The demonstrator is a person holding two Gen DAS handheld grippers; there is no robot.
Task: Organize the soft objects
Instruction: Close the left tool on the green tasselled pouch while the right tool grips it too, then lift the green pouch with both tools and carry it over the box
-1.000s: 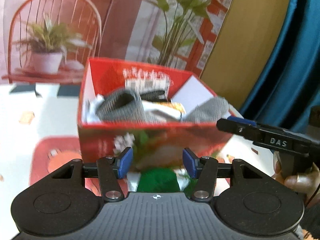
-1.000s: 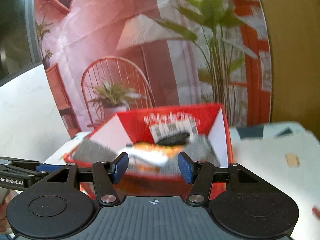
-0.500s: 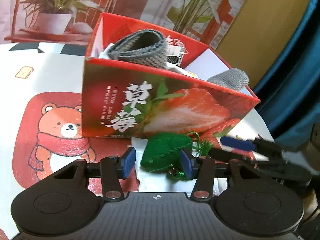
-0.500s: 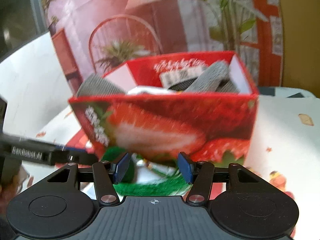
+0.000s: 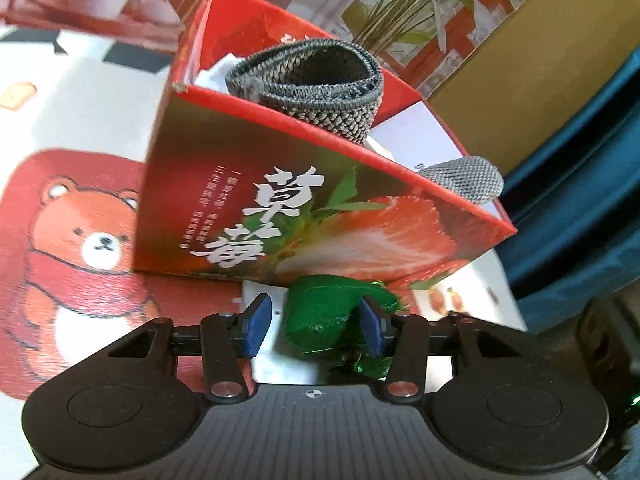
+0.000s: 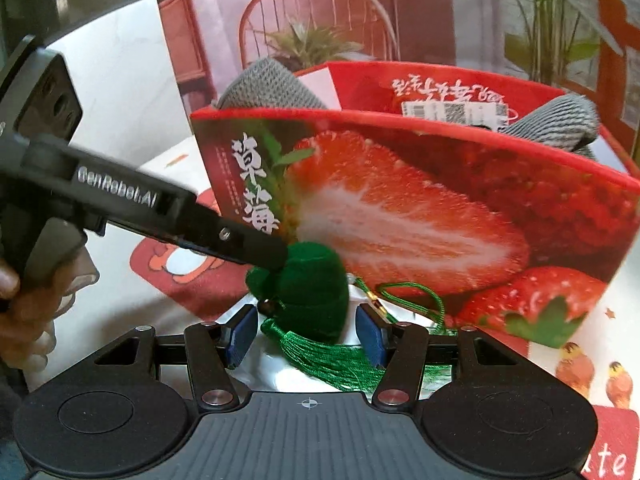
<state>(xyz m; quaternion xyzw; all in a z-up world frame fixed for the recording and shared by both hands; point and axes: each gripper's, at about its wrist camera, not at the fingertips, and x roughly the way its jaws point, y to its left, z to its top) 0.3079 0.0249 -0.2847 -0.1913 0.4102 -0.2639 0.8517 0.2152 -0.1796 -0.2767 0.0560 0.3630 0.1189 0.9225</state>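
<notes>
Most of the sorting looks done, judging by how full the box is, and one piece is left out. The counter, covered with a white cloth printed with a bear and red patches, carries a red strawberry box that stands open at the top. Inside it, a rolled grey knit band rises above the near wall on one side, a second grey knit piece pokes over the rim at the far corner, and something white lies between and under them; what else is down there is hidden by the wall. Still outside, lying on the cloth right against the foot of the box, is a green stuffed pouch with a green tassel and a thin cord. Both tools are down at it. The left gripper has been closing its jaws, and the pouch sits between them, touching the right-hand pad while a gap remains at the other, so it is not clamped yet. The right gripper has its jaws apart on either side of the pouch and tassel, neither pad pressing. What remains, I judge, is to grip the pouch and lift it into the box.
</notes>
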